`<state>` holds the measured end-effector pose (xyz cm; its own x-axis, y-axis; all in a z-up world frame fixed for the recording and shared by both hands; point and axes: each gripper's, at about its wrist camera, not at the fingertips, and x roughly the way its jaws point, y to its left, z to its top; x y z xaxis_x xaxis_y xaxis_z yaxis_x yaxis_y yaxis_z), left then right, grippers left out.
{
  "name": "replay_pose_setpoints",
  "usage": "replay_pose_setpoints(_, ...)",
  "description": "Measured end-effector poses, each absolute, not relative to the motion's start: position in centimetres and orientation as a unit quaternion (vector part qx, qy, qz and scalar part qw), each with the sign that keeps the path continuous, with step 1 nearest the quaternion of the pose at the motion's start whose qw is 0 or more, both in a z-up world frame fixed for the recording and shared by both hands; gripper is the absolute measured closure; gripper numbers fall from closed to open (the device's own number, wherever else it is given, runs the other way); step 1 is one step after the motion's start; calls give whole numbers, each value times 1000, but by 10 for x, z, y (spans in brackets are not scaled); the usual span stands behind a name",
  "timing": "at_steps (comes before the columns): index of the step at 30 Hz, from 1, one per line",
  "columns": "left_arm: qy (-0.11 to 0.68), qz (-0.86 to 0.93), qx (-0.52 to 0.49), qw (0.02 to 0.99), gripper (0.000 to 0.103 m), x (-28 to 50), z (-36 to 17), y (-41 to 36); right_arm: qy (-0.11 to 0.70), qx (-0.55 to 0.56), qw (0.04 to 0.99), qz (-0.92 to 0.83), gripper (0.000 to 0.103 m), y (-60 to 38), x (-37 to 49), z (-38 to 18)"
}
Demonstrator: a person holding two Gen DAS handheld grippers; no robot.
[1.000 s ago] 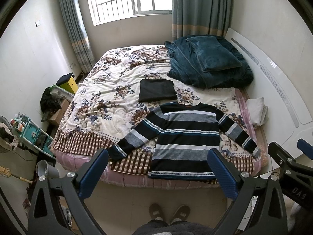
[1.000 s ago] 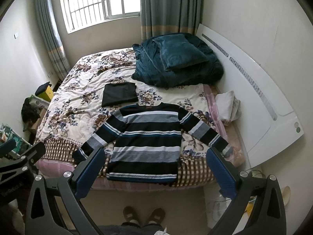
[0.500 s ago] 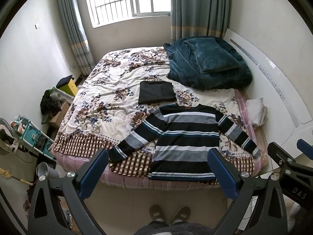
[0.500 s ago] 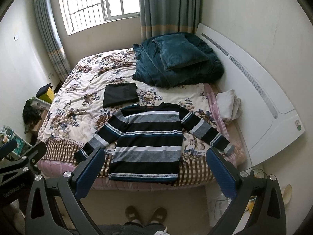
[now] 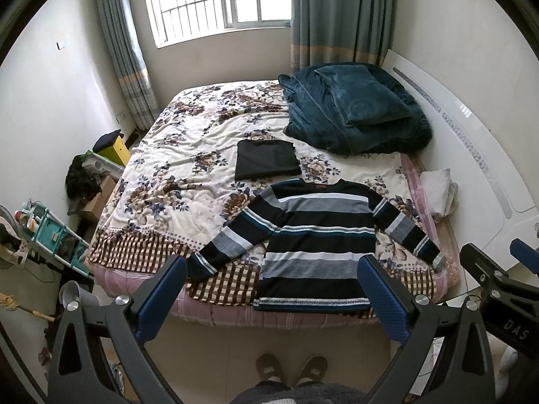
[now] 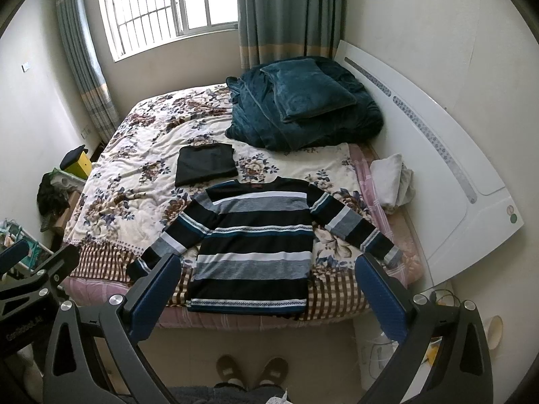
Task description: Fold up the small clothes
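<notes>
The striped sweater (image 5: pixel 316 245) lies flat with sleeves spread at the near edge of the bed (image 5: pixel 175 168), a folded black garment (image 5: pixel 266 160) just behind it, while the left gripper (image 5: pixel 273 289) and right gripper (image 6: pixel 266 286) hover spread wide, empty.

Daylight enters through the barred window (image 5: pixel 215 3) behind the bed (image 5: pixel 188 155), where the panes are blown out to white. The room is evenly and softly lit, with faint shadows. Both fisheye views bend walls strongly and darken to black at the corners; focus is sharp.
</notes>
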<state>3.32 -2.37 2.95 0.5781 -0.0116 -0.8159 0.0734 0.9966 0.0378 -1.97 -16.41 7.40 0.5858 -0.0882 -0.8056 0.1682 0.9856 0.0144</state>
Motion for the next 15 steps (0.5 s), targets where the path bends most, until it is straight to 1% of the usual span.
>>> replay_pose_setpoints(4,455,-24,39,889,0,52,24,-32,454,55,886,-77,0,-167,-20,72)
replay_pose_setpoints(7,446,-14,61,893,0,75,3,-40,464,80,877,-96,0,-179,-12,63)
replay_pose_setpoints(8,447,-14,64,892,0,79,-8,-38,470,95,869,-120,0,-193,4,49)
replay_pose_setpoints(13,462,-17,79,883,0,129,-63,-55,483,129,847,-182,0,-231,29,2)
replay_pose_setpoints(15,474,-15,92,876,0,151,-93,-71,495,152,826,-222,0,-265,49,-43)
